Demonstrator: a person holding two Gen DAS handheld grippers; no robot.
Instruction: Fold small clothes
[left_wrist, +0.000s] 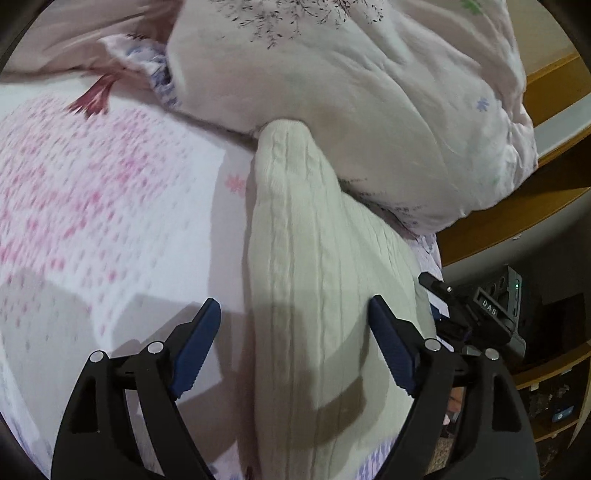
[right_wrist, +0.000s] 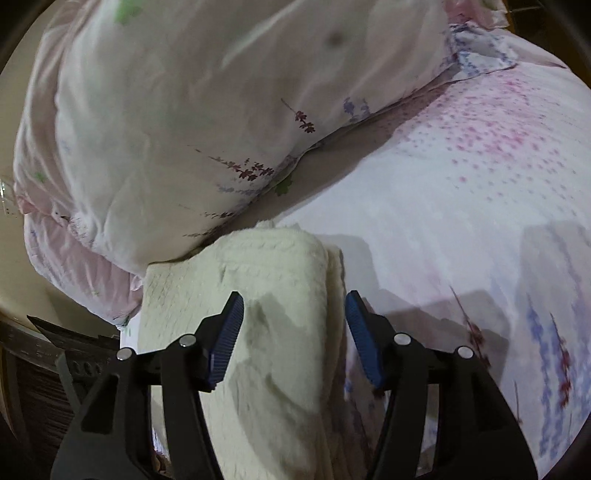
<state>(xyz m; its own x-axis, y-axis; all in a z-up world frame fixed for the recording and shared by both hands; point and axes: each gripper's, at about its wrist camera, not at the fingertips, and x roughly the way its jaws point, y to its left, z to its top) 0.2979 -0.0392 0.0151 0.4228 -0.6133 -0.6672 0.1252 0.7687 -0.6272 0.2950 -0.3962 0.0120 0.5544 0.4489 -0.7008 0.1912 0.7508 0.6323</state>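
Both the left tool (left_wrist: 291, 325) and right tool (right_wrist: 294, 317) gape empty over the cream knit (left_wrist: 317, 295), its far end tucked under the quilt (left_wrist: 351, 110).

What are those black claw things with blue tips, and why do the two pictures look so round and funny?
Those claws are grippers, pinching tools a person holds, one in each hand. A small round-eyed camera sits on each, so each picture looks out between that tool's fingers. One picture shows the left gripper, the other the right gripper. Both are open and hold nothing. Below them lies a cream knitted sweater, folded into a long shape, on a flowery bedsheet. A puffy quilt is bunched up behind it, touching the sweater's far end.
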